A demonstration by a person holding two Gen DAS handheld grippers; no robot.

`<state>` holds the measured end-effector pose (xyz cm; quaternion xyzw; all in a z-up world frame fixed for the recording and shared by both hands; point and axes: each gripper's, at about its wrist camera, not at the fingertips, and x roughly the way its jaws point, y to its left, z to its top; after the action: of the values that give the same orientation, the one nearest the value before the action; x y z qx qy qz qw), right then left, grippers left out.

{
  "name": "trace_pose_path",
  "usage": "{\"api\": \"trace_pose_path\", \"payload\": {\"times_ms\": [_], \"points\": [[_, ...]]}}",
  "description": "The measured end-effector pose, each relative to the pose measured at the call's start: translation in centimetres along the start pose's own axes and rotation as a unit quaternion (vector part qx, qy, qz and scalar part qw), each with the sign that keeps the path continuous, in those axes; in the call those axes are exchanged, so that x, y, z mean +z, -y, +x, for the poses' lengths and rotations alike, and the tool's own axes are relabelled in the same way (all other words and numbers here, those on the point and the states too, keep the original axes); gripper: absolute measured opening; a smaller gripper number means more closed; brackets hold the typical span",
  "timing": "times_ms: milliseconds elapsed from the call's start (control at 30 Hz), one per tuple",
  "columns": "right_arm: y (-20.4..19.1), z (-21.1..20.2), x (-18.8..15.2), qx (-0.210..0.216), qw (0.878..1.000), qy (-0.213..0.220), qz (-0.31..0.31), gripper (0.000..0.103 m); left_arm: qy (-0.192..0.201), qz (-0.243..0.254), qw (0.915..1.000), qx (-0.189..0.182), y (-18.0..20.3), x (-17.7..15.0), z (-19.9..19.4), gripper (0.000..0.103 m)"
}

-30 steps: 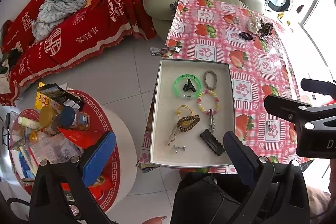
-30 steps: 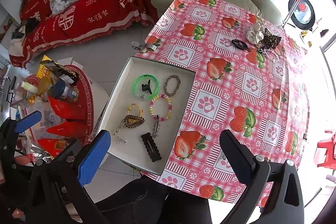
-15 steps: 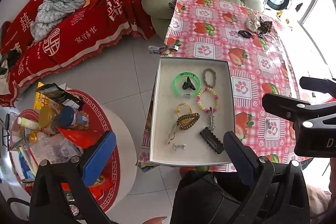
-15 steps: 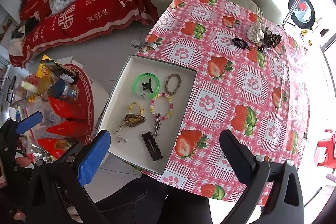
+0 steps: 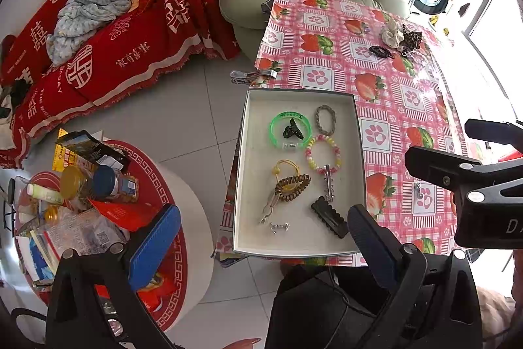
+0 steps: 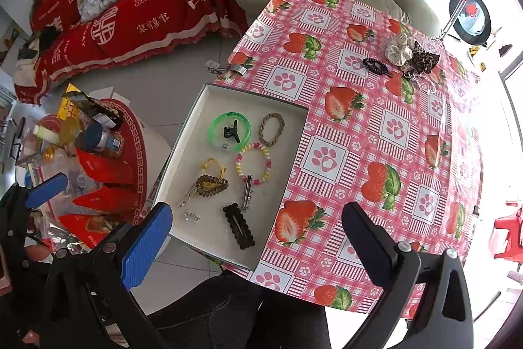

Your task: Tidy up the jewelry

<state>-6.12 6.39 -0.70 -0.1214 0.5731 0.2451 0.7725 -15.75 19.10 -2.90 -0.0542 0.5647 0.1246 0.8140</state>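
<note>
While tray (image 6: 183, 136) overhangs table (image 6: 376, 133), grippers spread

A table (image 6: 385, 126) is wearing a pink checked cloth printed with strawberries and paw prints. A shallow white tray (image 6: 193, 123) is sitting at its near left corner, hanging slightly past the left edge, and holding bracelets, hair ties and clips (the tray itself is what is touching the cloth). Toward the far right corner, a cream scrunchie (image 6: 399, 49) and a leopard-print scrunchie (image 6: 423, 58) are lying touching each other, with a black coil hair tie (image 6: 376, 66) just beside them. A metal clip (image 6: 225, 67) is gripping the cloth at the left edge.
</note>
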Motion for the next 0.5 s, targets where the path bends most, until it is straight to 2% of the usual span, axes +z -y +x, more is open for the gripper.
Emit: {"api": "trace_pose_path", "payload": {"times_ms": [500], "points": [[-0.05,-0.03,0.00,0.001,1.000,-0.001,0.000,0.103,0.000,0.000,1.0000,0.000,-0.14,-0.03,0.01,0.103]]}}
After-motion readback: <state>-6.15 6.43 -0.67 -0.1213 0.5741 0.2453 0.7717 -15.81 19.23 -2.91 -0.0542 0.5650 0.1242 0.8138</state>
